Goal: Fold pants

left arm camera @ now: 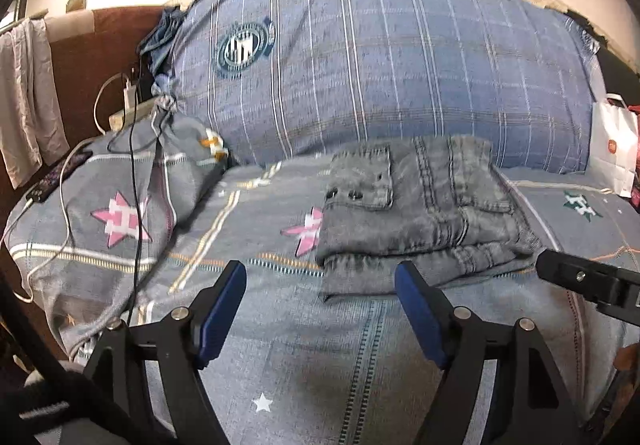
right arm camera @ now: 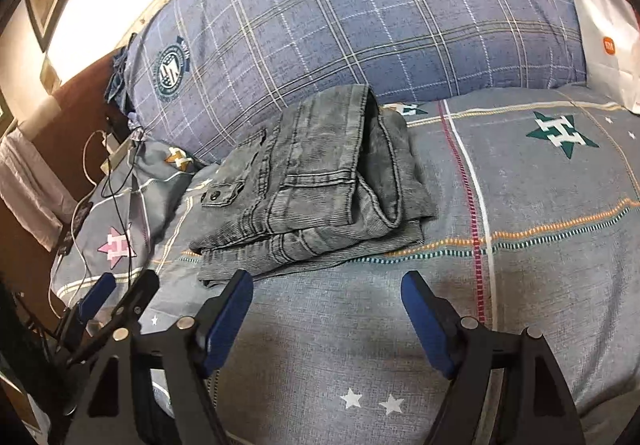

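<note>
Washed grey denim with darker stitched seams and black snap buttons on the pants [right arm camera: 312,185]; grey-blue bedsheet [right arm camera: 540,285] crossed by white, orange, teal and magenta dashed lines, dotted with pink, dark green and small white stars; bluer plaid quilt [right arm camera: 380,17] lined in white and tan, stamped with a round navy-and-white crest; matching grey pillow [left arm camera: 120,205] with a pink star and an orange-and-white one; black frame and blue pads on the left gripper [left arm camera: 320,277] and the right gripper [right arm camera: 326,285]; white paper bag [right arm camera: 608,41] with a small orange square logo; reddish-brown headboard [left arm camera: 80,57]; white and black cables [left arm camera: 134,165]; pale beige cloth [left arm camera: 24,97]
</note>
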Motion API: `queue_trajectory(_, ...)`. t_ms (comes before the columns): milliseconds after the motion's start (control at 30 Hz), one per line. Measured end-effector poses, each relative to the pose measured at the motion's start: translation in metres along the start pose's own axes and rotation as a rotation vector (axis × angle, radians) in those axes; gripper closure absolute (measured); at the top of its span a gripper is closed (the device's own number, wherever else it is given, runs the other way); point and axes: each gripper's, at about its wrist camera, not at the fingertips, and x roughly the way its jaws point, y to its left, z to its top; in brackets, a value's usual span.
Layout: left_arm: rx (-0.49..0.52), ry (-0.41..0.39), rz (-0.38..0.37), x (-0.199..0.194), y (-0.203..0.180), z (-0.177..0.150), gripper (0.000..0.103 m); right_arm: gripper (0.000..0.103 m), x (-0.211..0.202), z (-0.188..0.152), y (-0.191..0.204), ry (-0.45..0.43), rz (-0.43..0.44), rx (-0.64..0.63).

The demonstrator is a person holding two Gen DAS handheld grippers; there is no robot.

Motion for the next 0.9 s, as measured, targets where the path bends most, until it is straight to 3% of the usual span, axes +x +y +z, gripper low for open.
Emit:
queue_trajectory(233,0.036,0.070,-0.015,0.009,-0.005,-0.002,0.026,0.024,0.000,-0.001,0.008,-0.014,-0.020,-0.042)
queue_trajectory(433,0.039,0.036,-0.035,-0.001,-0.005,0.000,0.025,0.024,-0.012,0.002,0.005,-0.064,0.001,-0.033)
queue_trajectory(700,0.027,0.057,-0.066,0.001,-0.004,0.001,0.025,0.024,-0.011,0.001,0.007,-0.058,0.003,-0.039)
queue_trajectory(900,0.044,0.038,-0.035,-0.002,-0.008,-0.001,0.025,0.024,-0.010,0.000,0.008,-0.055,0.000,-0.043)
